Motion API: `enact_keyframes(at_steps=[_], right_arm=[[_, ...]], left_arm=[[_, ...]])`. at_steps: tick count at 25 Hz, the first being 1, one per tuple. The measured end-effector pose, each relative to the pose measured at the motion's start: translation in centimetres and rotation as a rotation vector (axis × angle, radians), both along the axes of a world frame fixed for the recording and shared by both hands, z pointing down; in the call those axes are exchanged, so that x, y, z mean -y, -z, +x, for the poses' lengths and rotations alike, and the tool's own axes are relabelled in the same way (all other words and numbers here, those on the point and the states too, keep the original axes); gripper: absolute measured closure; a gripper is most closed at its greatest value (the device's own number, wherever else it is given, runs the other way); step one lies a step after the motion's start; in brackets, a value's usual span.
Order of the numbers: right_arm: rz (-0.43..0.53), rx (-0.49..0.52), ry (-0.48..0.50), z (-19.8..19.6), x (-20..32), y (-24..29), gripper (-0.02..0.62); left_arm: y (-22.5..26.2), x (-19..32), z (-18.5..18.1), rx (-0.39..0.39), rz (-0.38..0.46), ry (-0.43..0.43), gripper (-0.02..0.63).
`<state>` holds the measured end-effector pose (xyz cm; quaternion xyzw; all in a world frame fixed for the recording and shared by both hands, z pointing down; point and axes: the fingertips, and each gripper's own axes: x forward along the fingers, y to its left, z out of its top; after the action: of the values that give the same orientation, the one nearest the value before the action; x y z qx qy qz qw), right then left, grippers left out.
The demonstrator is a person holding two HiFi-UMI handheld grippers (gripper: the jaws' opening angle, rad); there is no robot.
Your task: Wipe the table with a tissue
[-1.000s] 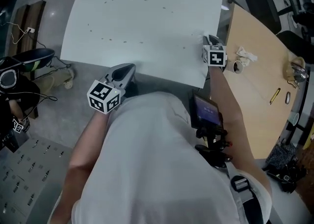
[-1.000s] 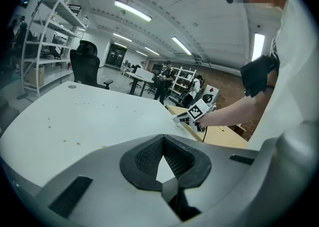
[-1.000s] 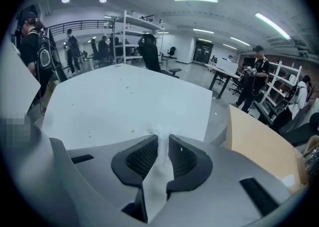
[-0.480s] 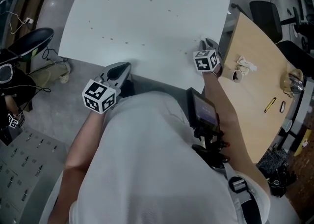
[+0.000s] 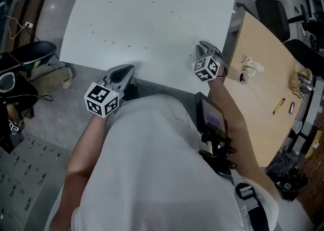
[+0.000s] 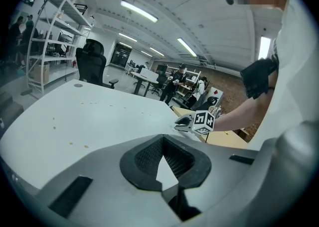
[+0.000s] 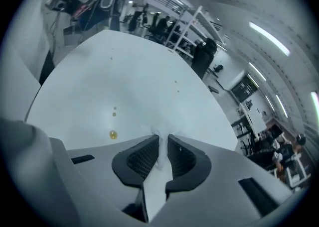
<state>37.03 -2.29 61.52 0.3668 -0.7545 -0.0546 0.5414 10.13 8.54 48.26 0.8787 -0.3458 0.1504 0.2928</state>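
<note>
The white table (image 5: 152,17) carries several small brownish spots (image 5: 112,42). My right gripper (image 5: 203,47) hovers over its near right corner, shut on a crumpled white tissue (image 7: 158,135) that sticks out between the pads. Yellow droplets (image 7: 112,135) lie on the table just left of those jaws. The right gripper (image 6: 185,122) also shows in the left gripper view, low over the table's edge. My left gripper (image 5: 129,68) sits at the table's near edge; its tips (image 6: 162,140) meet with nothing between them.
A wooden table (image 5: 268,103) adjoins on the right, holding another crumpled tissue (image 5: 251,65), a small cup (image 5: 243,77), a yellow pen (image 5: 278,106) and a glass pot (image 5: 302,80). Office chairs (image 5: 271,12) stand beyond it. Cables and gear (image 5: 20,68) lie on the floor at left.
My right gripper has shifted left from the table's right edge, further over the white top, still holding the tissue. The left gripper has barely moved.
</note>
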Motion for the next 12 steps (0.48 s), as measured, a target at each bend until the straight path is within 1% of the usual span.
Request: enact_keyframes(at_steps=[2, 4, 6, 7, 8, 9, 10, 12], right_arm=[[-0.015, -0.035, 0.109, -0.3, -0.9, -0.1, 0.535], [-0.022, -0.078, 0.181, 0.1, -1.7, -0.2, 0.535], [-0.026, -0.125, 0.211, 0.8, -2.6, -0.2, 0.534], [-0.031, -0.137, 0.207, 1.2, -3.0, -0.2, 0.534], [-0.036, -0.129, 0.187, 1.5, -3.4, 0.0, 0.534], [-0.037, -0.094, 0.145, 1.8, -3.6, 0.3, 0.534], [-0.034, -0.031, 0.081, 2.2, -3.8, 0.9, 0.534], [-0.04, 0.13, -0.073, 3.0, -4.3, 2.1, 0.534]], left_arm=[[-0.1, 0.0, 0.0, -0.002, 0.0, -0.003, 0.6], [-0.1, 0.0, 0.1, -0.004, 0.001, -0.009, 0.6], [0.0, 0.1, 0.3, -0.009, 0.002, -0.018, 0.6], [0.0, 0.1, 0.4, -0.012, 0.003, -0.023, 0.6], [0.0, 0.2, 0.6, -0.014, 0.004, -0.03, 0.6], [0.0, 0.2, 0.8, -0.016, 0.006, -0.037, 0.6], [0.0, 0.3, 1.0, -0.018, 0.008, -0.044, 0.6], [0.1, 0.4, 1.4, -0.023, 0.012, -0.058, 0.6]])
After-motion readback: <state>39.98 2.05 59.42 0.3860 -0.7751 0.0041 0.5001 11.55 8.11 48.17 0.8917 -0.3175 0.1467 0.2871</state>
